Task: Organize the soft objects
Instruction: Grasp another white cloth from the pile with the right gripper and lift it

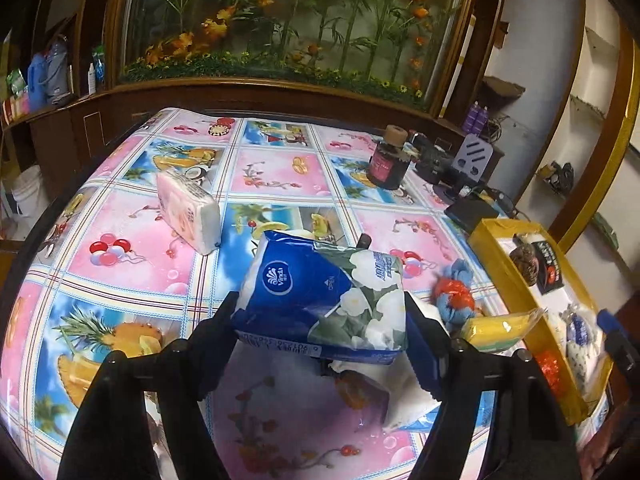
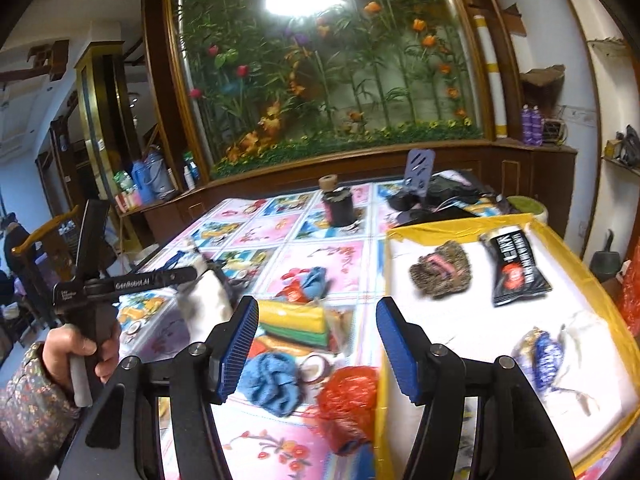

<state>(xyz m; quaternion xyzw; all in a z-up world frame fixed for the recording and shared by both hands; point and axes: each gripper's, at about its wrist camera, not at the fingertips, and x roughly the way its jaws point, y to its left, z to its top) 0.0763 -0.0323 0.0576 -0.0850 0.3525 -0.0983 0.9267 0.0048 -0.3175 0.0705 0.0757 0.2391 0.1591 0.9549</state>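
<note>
Gripping a blue tissue pack (image 1: 320, 300) at its two sides, the left gripper (image 1: 320, 320) is seen with its jaws part open and pressed against the wrapper, the pack lifted clear of the patterned worktop (image 1: 120, 248). Crumpled white tissue (image 1: 404, 396) lies just under the pack. The right gripper (image 2: 318, 344) is shown with its jaws spread apart and nothing between them, held over the rim of a yellow-edged tray (image 2: 592, 276). Directly below those jaws a blue cloth (image 2: 272, 382) and a red mesh ball (image 2: 348, 400) rest on the worktop, the ball touching the tray's wall. Just beyond them a stack of yellow and green sponges (image 2: 296, 324) is seen, and farther still a blue-and-red bundle (image 2: 306, 284). Inside the tray a blue-and-white wrapped item (image 2: 544, 360), a dark brown scrubber (image 2: 440, 270) and a black packet (image 2: 514, 266) are laid apart. A pink tissue pack (image 1: 188, 212) lies farther out on the worktop, with a dark bottle (image 1: 390, 162) near the far edge.
</note>
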